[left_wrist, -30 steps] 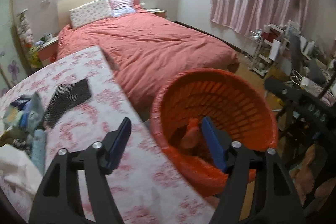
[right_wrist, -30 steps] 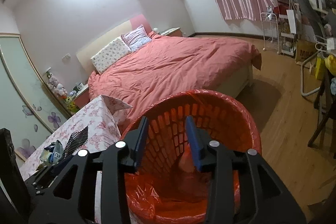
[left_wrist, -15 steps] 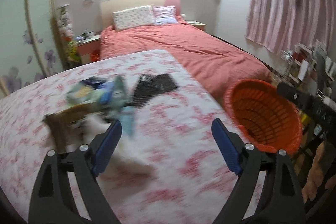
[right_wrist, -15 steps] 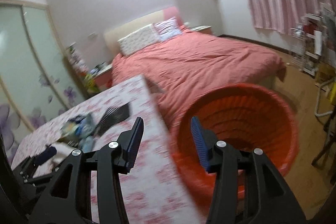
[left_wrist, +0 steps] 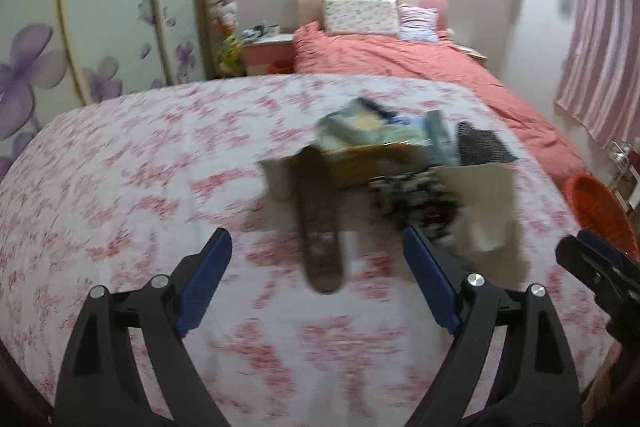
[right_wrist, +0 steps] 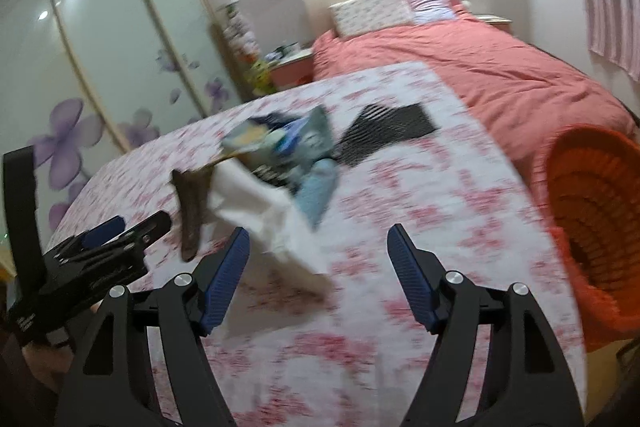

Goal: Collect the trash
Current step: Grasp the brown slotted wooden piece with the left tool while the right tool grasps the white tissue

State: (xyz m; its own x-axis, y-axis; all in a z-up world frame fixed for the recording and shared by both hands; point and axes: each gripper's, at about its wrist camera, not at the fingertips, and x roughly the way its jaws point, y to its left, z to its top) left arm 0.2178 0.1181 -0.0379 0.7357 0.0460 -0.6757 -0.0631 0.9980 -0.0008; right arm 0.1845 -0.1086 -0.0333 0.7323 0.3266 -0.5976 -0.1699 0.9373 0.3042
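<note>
The left tongs (left_wrist: 316, 263) hang wide apart and empty above the table with the pink-flowered white cloth (left_wrist: 120, 163), their blue pads on either side of a blurred heap of trash (left_wrist: 384, 163) lying on the cloth beyond them. The nearest piece of that heap is a long brown strip (left_wrist: 318, 223) running toward the tongs, with a white sheet of paper (left_wrist: 484, 203) to its right, a speckled black-and-white scrap (left_wrist: 416, 199) between them, and crumpled blue-green wrappers (left_wrist: 372, 127) behind. A black mesh net (right_wrist: 388, 131) lies flat on the cloth just past the heap. The right tongs (right_wrist: 318, 263) are likewise spread wide and hold nothing, hovering over the cloth on the near side of the heap, whose white paper reaches down between their pads. The round orange plastic basket (right_wrist: 592, 199) stands off the table's right edge, well apart from the heap, between the table and the bed with the coral-red cover (right_wrist: 480, 67).
</note>
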